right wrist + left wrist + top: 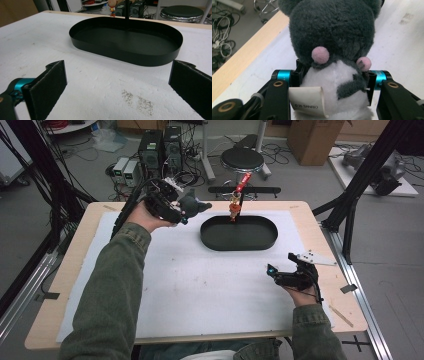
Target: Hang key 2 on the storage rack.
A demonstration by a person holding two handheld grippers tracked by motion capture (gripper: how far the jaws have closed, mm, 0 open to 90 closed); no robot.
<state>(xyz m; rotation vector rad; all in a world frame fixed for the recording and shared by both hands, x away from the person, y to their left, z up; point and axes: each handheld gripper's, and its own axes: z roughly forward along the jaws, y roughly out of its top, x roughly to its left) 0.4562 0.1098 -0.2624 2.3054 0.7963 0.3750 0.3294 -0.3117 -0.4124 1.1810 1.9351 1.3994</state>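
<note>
A: You're carrying the grey plush toy (192, 204) in your left gripper (183, 211), jaws clamping its white belly, above the table's far left.

B: You're probably heading for the black oval tray (239, 245); lower the toy past its rim. Your right gripper (281, 265) is resting wide open, empty. Mind the small figurine (233, 208) behind the tray

A person's left gripper (184, 210) holds a grey plush toy (192, 205) above the white mat (200, 285), beside a black oval tray (239, 241); the right gripper (281, 270) rests near the table's edge.
</note>
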